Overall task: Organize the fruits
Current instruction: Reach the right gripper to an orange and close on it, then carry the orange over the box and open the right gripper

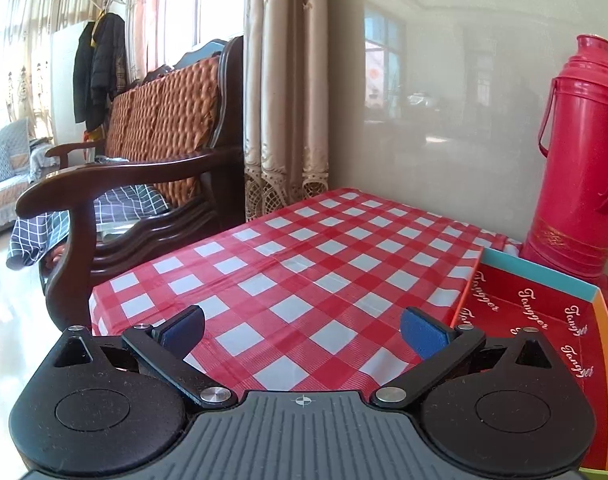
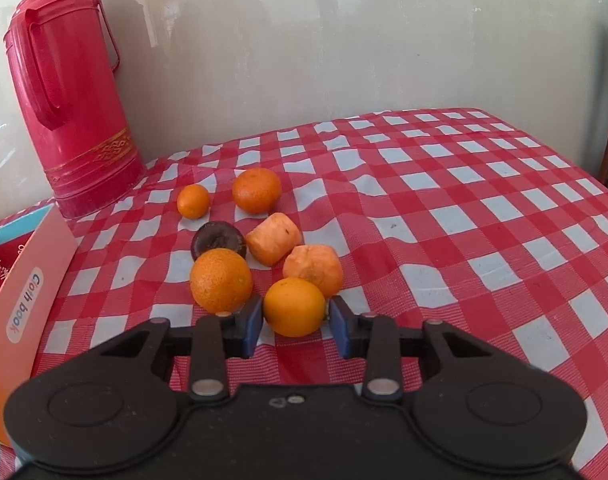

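My right claw (image 2: 294,322) brackets the nearest orange (image 2: 294,306) on the checked cloth (image 2: 483,208), pads at its flanks, contact unclear. Box (image 2: 24,280) lies to its left. Left claw (image 1: 302,330) gapes empty.

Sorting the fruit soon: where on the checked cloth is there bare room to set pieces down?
Bare cloth right of the fruit pile; also between armchair and box. Crowded between thermos and orange, where fruit clusters.
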The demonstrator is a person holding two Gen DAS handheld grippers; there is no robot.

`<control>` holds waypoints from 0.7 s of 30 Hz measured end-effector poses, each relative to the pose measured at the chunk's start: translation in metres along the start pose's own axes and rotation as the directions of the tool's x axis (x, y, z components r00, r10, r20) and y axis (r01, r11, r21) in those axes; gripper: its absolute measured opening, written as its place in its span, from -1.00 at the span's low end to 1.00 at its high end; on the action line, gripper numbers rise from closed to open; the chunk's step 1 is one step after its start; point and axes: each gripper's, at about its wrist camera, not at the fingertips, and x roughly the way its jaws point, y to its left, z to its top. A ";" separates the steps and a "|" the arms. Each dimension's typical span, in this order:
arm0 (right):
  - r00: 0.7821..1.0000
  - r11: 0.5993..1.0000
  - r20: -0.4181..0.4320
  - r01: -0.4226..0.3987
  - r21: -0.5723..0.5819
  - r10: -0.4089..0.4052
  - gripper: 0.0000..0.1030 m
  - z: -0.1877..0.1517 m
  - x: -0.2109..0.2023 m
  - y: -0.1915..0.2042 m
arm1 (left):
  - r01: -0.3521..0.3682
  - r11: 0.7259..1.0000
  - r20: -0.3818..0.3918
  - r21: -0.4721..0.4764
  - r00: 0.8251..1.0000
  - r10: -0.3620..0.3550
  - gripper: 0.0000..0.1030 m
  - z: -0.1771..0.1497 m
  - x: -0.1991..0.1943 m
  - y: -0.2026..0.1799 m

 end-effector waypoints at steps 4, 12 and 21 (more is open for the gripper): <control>0.999 1.000 0.034 0.007 -0.025 -0.006 -0.46 0.000 -0.007 0.002 | -0.012 1.000 -0.011 -0.017 1.000 0.012 1.00 0.001 0.004 0.005; 0.981 0.988 0.138 -0.120 -0.096 0.133 -0.46 0.004 -0.034 0.023 | -0.053 0.996 -0.067 -0.078 0.997 0.048 1.00 0.000 0.014 0.025; 0.900 0.882 0.115 -0.376 -0.284 0.421 -0.46 -0.010 -0.061 0.095 | -0.094 0.993 -0.080 -0.067 0.993 0.089 1.00 -0.006 0.017 0.037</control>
